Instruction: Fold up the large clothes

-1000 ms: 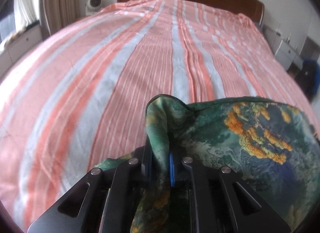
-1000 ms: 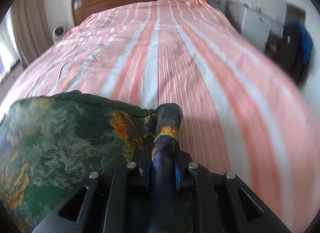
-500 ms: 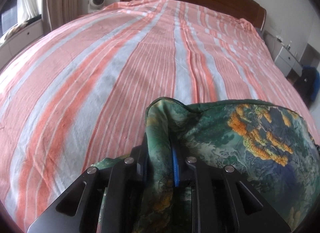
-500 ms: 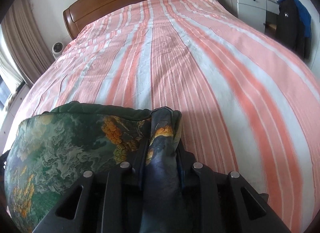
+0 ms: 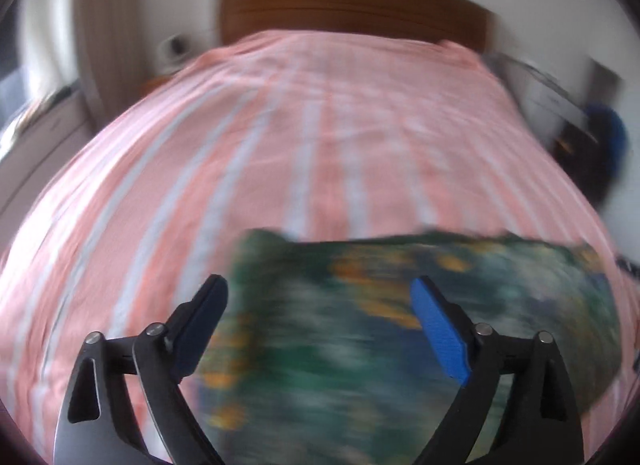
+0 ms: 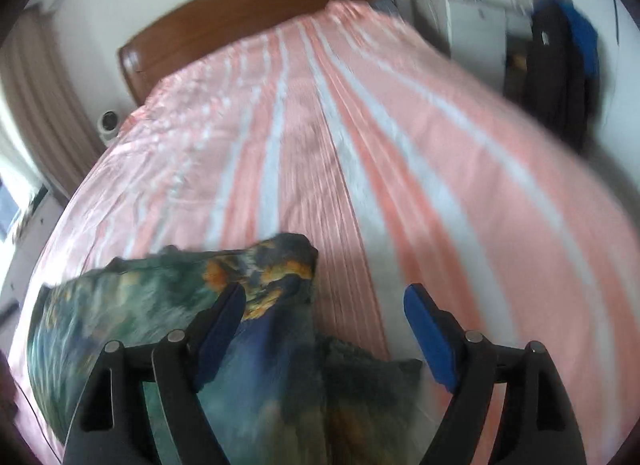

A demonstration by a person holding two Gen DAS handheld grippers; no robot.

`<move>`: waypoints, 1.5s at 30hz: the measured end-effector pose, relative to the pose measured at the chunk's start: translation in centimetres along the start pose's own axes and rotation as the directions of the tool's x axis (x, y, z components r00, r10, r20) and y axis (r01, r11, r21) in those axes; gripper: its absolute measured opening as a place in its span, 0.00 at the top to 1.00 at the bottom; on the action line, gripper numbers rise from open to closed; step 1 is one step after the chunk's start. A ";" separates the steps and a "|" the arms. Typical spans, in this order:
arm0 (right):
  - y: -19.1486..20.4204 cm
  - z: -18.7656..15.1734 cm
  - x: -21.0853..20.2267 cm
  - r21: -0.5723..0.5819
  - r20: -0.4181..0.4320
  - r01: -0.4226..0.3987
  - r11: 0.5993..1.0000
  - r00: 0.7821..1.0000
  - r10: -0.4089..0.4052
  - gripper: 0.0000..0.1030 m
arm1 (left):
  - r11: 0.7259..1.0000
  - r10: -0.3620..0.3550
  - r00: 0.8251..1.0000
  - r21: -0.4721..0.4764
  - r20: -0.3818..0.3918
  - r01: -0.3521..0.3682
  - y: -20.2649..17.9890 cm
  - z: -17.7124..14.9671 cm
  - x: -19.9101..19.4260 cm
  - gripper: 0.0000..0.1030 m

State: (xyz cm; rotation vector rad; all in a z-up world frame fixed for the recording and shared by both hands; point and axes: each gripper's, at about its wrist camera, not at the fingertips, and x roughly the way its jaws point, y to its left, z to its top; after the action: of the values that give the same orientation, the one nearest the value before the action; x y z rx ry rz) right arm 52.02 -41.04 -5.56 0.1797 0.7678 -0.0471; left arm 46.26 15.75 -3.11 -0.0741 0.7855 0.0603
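Currently the garment (image 5: 400,329), a large piece printed in dark green, blue and orange, is lying on the near end of the bed, its far edge running straight across the striped bedspread (image 5: 304,137) in the left wrist view. Its pattern is smearing with motion blur there, so finer detail cannot be told. In the right wrist view its corner (image 6: 280,261) is standing up in a soft peak just beside the left-hand finger, with more folded cloth bunching below. The left gripper (image 5: 320,297) is hovering over the garment with its jaws opening, the blue pads well apart; cloth is showing between and beneath them, and neither pad is pressing on it. The right gripper (image 6: 324,301) is likewise opening, jaws spread wide; the cloth's raised corner is sitting between them toward the left finger, whether brushing that pad cannot be told, and it is not clamped. The bedspread, pink with white stripes, is covering the whole mattress up to a brown wooden headboard (image 6: 248,17). Beyond the bed's right side a white cabinet (image 6: 472,25) is standing, with dark and blue clothing (image 6: 564,61) hanging near it. A curtain (image 6: 44,105) is hanging at the left.
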 end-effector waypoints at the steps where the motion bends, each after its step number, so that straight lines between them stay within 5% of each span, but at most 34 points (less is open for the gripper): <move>1: 0.4 -0.5 -1.7 -0.020 0.014 -0.025 0.999 1.000 0.025 0.21 | 0.998 -0.034 0.999 0.052 -0.013 0.034 -2.6 0.0 0.0 0.08; 8: 2.7 -7.7 -8.6 -0.028 0.008 -0.262 0.965 0.965 0.262 0.20 | 0.959 0.000 0.994 0.282 -0.110 0.031 -13.6 -4.7 3.8 0.09; 13: 1.9 -17.0 -12.1 -0.059 -0.005 -0.274 0.960 0.962 0.274 0.20 | 0.923 0.082 0.996 0.378 -0.032 -0.064 -14.8 -11.5 0.7 0.10; 17: -0.4 -22.9 -13.5 -0.006 0.030 -0.226 0.974 0.974 0.227 0.20 | 0.886 0.003 0.995 0.461 -0.097 0.043 -15.5 -16.1 -3.8 0.08; 21: -2.4 -25.9 -14.1 0.085 0.112 -0.199 0.976 0.976 0.189 0.19 | 0.856 -0.073 0.976 0.489 -0.205 0.167 -16.7 -20.6 -7.2 0.08; 32: -1.0 -26.9 -13.5 -0.024 0.085 -0.186 0.982 0.979 0.187 0.18 | 0.937 -0.158 0.969 0.280 -0.191 0.208 -19.4 -23.8 -9.9 0.06; 39: -1.3 -27.2 -13.1 -0.015 0.067 -0.208 0.978 0.976 0.209 0.15 | 0.937 -0.082 0.974 0.318 -0.211 0.148 -20.2 -25.6 -7.7 0.06; 45: -1.2 -27.2 -12.9 -0.018 0.062 -0.209 0.978 0.976 0.210 0.15 | 0.954 -0.092 0.975 0.261 -0.202 0.145 -19.2 -26.7 -7.3 0.00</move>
State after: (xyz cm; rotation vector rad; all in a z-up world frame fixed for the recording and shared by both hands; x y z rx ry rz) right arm 23.94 -37.63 -15.98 0.2465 0.6823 0.1514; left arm 23.88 -5.96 -15.85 0.1383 0.9705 -0.1730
